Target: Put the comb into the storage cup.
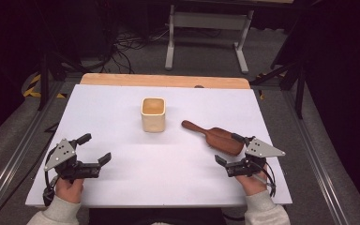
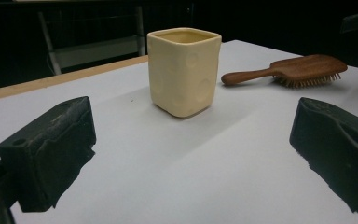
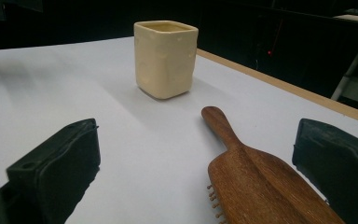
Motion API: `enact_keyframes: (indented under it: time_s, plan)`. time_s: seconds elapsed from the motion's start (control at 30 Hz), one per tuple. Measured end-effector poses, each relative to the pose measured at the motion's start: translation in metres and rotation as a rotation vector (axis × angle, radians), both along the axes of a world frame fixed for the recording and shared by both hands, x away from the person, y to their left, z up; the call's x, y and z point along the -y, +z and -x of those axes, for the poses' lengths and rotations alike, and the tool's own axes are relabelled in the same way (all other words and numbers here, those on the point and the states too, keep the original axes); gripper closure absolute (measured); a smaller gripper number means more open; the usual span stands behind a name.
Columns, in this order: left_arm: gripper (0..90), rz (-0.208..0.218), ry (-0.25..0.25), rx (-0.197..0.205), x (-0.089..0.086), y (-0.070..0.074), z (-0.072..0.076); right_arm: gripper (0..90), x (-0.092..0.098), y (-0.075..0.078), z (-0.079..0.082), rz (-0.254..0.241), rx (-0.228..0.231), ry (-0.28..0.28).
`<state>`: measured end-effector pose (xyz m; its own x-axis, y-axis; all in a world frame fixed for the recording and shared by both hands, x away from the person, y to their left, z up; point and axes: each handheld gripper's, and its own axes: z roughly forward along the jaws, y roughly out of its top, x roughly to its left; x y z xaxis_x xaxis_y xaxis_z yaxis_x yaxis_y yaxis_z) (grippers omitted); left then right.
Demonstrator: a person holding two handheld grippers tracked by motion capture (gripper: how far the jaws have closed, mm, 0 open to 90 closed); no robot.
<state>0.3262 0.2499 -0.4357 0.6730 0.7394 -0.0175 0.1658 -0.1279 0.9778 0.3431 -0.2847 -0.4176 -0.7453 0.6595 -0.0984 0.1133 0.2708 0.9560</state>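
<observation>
Near edge, left: left gripper [image 1: 95, 146], held in a person's hand, jaws spread wide and holding nothing, resting low over the white table [image 1: 122, 117]. Centre, farther back: cream square-sided cup [image 1: 153, 114], upright, standing alone on the table. Right of the cup, apart from it: dark wooden hairbrush [image 1: 213, 137], bristles down, handle toward the cup. Near edge, right: right gripper [image 1: 229, 149], jaws spread, nothing held, just beside the hairbrush's paddle end.
</observation>
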Motion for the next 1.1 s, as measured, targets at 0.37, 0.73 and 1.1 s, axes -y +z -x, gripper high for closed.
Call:
enact_keyframes:
  time_s: [0.37, 0.73, 1.1]
  plan:
    - [0.1, 0.001, 0.007, -0.001, -0.002, 0.0, -0.001, 3.8, 0.001, 0.002, -0.001, -0.004, -0.014, 0.0]
    - [0.2, 0.015, -0.014, 0.017, -0.006, 0.008, 0.001, 4.7, -0.004, 0.005, -0.007, -0.009, -0.053, 0.015]
    - [0.8, 0.01, -0.013, -0.009, -0.007, 0.009, 0.002, 7.5, -0.026, 0.026, -0.029, 0.026, -0.075, 0.06]
